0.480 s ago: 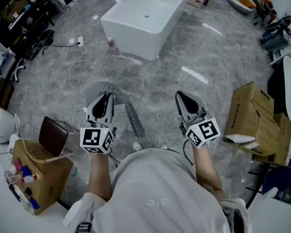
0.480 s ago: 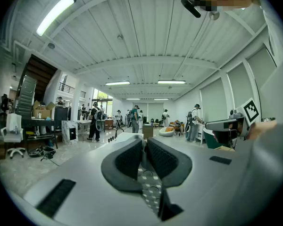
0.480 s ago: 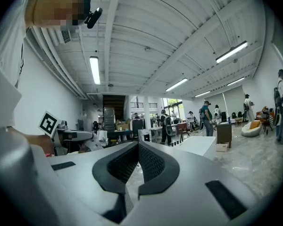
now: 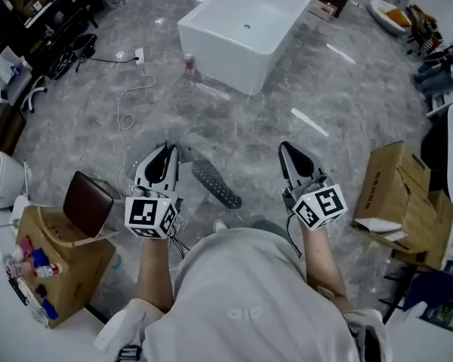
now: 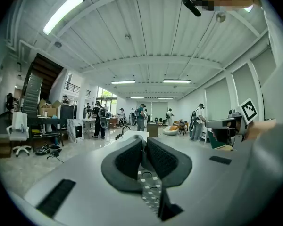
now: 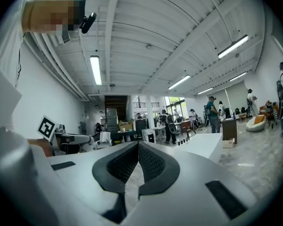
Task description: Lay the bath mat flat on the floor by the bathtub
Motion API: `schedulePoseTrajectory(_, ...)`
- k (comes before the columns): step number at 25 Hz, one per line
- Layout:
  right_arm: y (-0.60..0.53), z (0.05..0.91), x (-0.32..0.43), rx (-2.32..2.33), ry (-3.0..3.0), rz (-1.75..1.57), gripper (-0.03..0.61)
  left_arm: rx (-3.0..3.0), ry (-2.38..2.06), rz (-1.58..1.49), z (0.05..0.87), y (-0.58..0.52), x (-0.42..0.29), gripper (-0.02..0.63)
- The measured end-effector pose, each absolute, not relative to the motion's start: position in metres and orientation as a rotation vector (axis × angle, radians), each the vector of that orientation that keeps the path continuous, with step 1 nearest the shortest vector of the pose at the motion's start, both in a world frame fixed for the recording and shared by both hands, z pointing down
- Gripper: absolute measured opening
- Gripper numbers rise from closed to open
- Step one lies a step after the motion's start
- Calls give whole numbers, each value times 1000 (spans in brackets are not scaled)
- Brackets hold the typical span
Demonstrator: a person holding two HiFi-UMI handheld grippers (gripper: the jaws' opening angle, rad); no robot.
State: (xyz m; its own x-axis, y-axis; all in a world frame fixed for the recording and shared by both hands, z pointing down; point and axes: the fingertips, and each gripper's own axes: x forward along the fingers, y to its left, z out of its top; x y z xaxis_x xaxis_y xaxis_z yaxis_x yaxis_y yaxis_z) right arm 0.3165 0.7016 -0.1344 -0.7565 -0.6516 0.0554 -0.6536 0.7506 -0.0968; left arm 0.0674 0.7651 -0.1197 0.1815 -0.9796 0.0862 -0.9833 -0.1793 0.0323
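White bathtub (image 4: 220,50), grey veined floor (image 4: 234,127), dark grey hole-dotted bath mat (image 4: 216,185), brown cardboard box (image 4: 396,183), black-and-white marker cube (image 4: 149,216)

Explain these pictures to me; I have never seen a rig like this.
No robot here: a person wears a head camera looking down and holds a hand-held gripper in each hand. The two other pictures come from cameras riding on each one, looking along its jaws. The left hand-held gripper is shut on a grey bath mat, which hangs toward the floor. The right hand-held gripper is shut and empty. Ahead stands a white bathtub; a cardboard box sits at the right.
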Motion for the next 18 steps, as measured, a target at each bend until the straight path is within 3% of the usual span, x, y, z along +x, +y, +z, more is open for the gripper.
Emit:
schedulePoseTrajectory(9, 659, -115, 275, 1077, -2940, 370, 28, 2272, -2026, 102, -111, 744, 6, 48)
schedulePoseTrajectory(18, 546, -95, 217, 1017, -2956, 397, 28, 2175, -2080, 127, -93, 661, -59, 46)
